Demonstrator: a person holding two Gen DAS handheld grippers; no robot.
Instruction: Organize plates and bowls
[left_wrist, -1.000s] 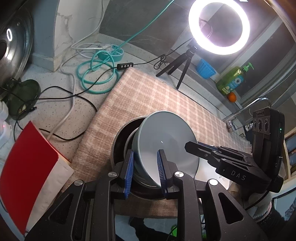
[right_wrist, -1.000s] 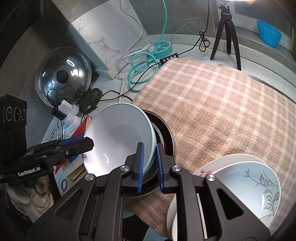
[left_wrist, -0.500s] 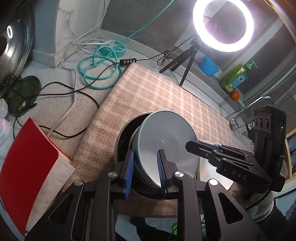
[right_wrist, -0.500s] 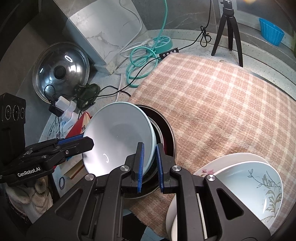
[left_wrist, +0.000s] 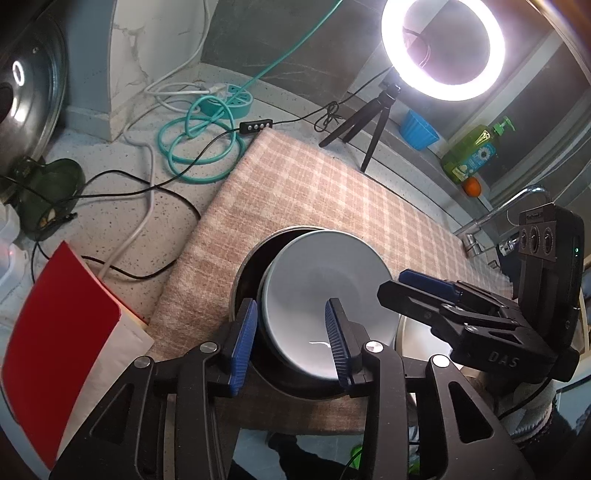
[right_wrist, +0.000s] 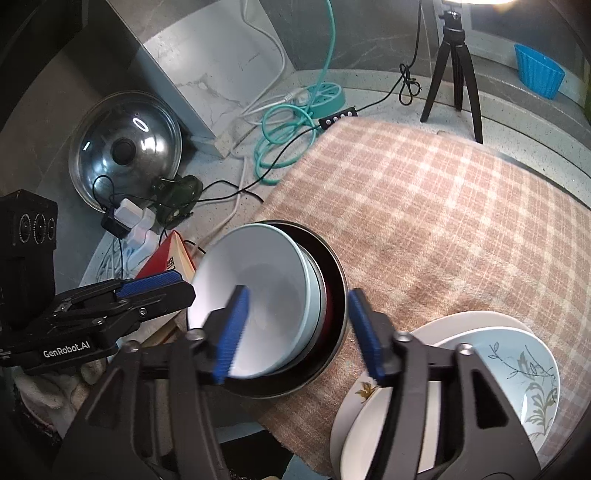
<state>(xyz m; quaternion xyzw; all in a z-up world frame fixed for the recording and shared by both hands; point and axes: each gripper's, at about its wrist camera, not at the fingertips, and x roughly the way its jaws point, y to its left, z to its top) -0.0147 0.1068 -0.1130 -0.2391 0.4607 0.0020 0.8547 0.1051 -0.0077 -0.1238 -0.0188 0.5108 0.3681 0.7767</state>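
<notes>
- Right gripper (right_wrist: 295, 332): jaws have just been opening and now stand wide; they straddle the near right rims of the pale bowl (right_wrist: 255, 306) and the dark pan (right_wrist: 332, 295) under it, pads clear of both. Nothing held.
- Left gripper (left_wrist: 290, 343): jaws have also just been opening, to a narrower gap. The bowl's near left rim sits between the blue pads, which no longer press on it as far as I can tell.
- Pale bowl: nested on another bowl inside the dark pan, tilted, leaning toward the left-hand side. The pan sits at the near edge of the checked cloth (right_wrist: 443, 206).
- Key relation: the bowl lies directly ahead of and below both tools, one at each side of its rim; neither hand is clearly nearer.
- Plate stack (right_wrist: 480, 354) with leaf pattern: just right of the pan, nearer the right gripper.
- Judgement: bowl looks released; the tilt may want correcting.
</notes>
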